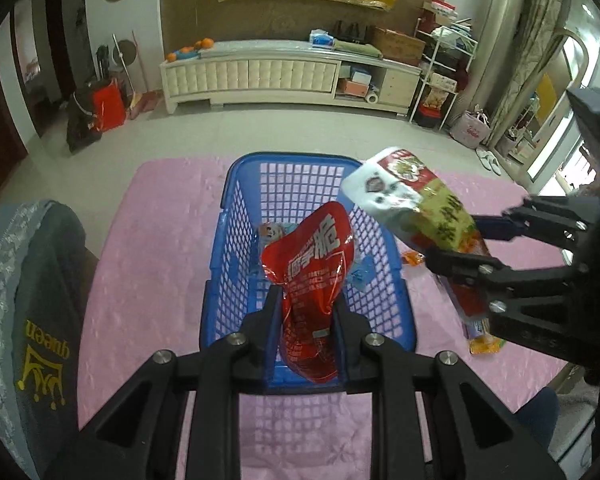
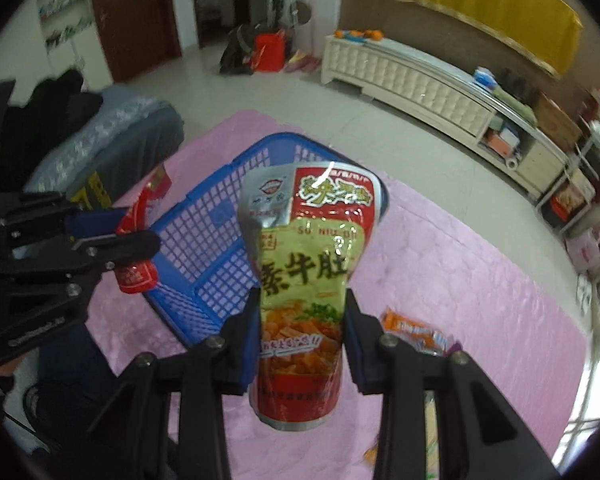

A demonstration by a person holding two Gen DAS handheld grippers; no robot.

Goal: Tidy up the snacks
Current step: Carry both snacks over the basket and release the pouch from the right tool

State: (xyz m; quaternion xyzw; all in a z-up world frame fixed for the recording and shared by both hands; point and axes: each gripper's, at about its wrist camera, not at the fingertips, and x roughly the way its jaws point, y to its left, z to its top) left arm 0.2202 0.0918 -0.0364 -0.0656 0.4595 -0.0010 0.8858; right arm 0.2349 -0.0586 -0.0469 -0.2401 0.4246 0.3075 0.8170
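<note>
A blue mesh basket stands on a pink cloth; it also shows in the right wrist view. My left gripper is shut on a red snack bag held above the basket's near end; the right wrist view shows that gripper at the left with the red bag. My right gripper is shut on a green and red snack bag, held beside the basket's right rim; the left wrist view shows that gripper and the bag. A small snack lies in the basket.
Loose snack packets lie on the cloth right of the basket. A grey cushioned seat stands at the left. A long white cabinet runs along the far wall across bare tiled floor.
</note>
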